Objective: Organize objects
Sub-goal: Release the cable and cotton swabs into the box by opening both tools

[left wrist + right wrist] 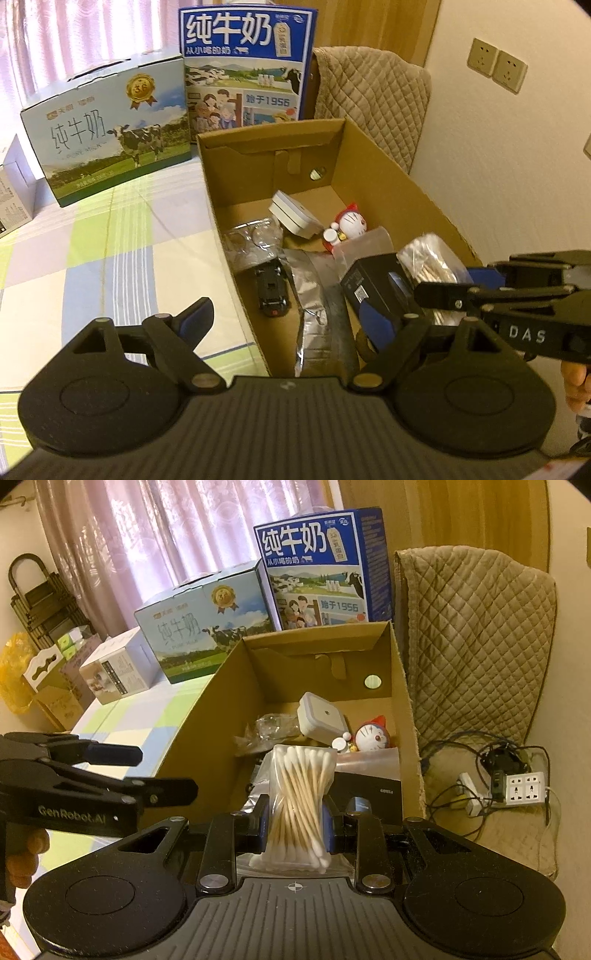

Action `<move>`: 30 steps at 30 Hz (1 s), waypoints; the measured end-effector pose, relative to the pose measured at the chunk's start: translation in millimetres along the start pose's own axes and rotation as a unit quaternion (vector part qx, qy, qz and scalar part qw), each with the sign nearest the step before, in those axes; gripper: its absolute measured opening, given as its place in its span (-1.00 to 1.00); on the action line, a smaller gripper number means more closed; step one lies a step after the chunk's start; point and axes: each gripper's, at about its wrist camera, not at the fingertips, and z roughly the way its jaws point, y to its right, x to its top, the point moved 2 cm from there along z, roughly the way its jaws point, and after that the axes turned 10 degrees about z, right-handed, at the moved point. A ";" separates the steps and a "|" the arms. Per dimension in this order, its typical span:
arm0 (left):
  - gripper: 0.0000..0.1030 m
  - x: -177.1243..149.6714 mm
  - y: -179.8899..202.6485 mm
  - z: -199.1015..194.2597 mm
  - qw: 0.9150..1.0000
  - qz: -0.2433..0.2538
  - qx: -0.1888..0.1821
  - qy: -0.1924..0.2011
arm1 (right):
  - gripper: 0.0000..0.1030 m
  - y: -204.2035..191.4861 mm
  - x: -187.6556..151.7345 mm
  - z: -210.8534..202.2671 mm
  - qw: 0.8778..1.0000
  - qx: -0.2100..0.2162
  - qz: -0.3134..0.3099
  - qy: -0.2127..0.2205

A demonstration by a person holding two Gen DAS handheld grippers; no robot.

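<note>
An open cardboard box (388, 166) (221, 686) stands on a checked cloth. Inside lie a white square case (295, 218), a Doraemon figure (352, 223) (373, 736), a black toy car (273, 291), a silver foil bag (314, 295), a black carton (373, 288) and a clear bag of rings (251, 243). My right gripper (295, 827) (443, 284) is shut on a clear bag of cotton swabs (299, 794) (432, 258), held upright over the box's near end. My left gripper (288, 321) (164, 775) is open with nothing in it, straddling the box's left wall.
Two milk cartons (110, 136) (247, 66) stand behind the box, with a smaller white box (114, 672) to their left. A quilted chair cover (476, 646) is at the right, and a power strip with cables (524, 788) lies on the floor. Wall sockets (496, 64) are at the upper right.
</note>
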 end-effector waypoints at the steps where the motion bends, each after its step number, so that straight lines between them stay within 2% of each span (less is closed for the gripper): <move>1: 0.64 0.8 -1.5 -0.5 1.000 -0.002 0.001 0.001 | -0.52 -0.3 0.3 1.6 1.000 0.001 0.000 -0.001; 9: 0.68 7.3 -16.0 -3.5 1.000 -0.022 0.015 0.010 | -0.52 -3.2 6.7 18.0 1.000 0.006 0.002 -0.003; 12: 0.72 8.5 -23.9 -3.5 0.999 -0.031 0.024 0.011 | -0.52 -5.7 11.4 24.7 1.000 0.013 0.002 0.012; 14: 0.74 8.7 -29.5 -2.9 0.999 -0.040 0.030 0.010 | -0.40 -8.3 14.6 30.6 1.000 0.008 0.000 0.021; 16: 0.80 7.3 -34.3 -2.0 0.998 -0.046 0.034 0.008 | 0.03 -11.0 15.6 36.6 1.000 -0.006 -0.006 0.027; 17: 0.82 6.4 -36.3 -1.8 0.998 -0.048 0.036 0.008 | 0.09 -11.8 15.4 38.6 1.000 -0.006 -0.008 0.029; 23: 0.86 -0.8 -43.6 0.1 0.997 -0.057 0.046 0.003 | 0.19 -10.9 10.7 41.9 1.000 0.006 -0.002 0.011; 30: 0.87 -5.1 -43.3 3.9 0.997 -0.061 0.047 -0.007 | 0.25 -3.5 4.0 38.3 1.000 -0.002 0.010 0.001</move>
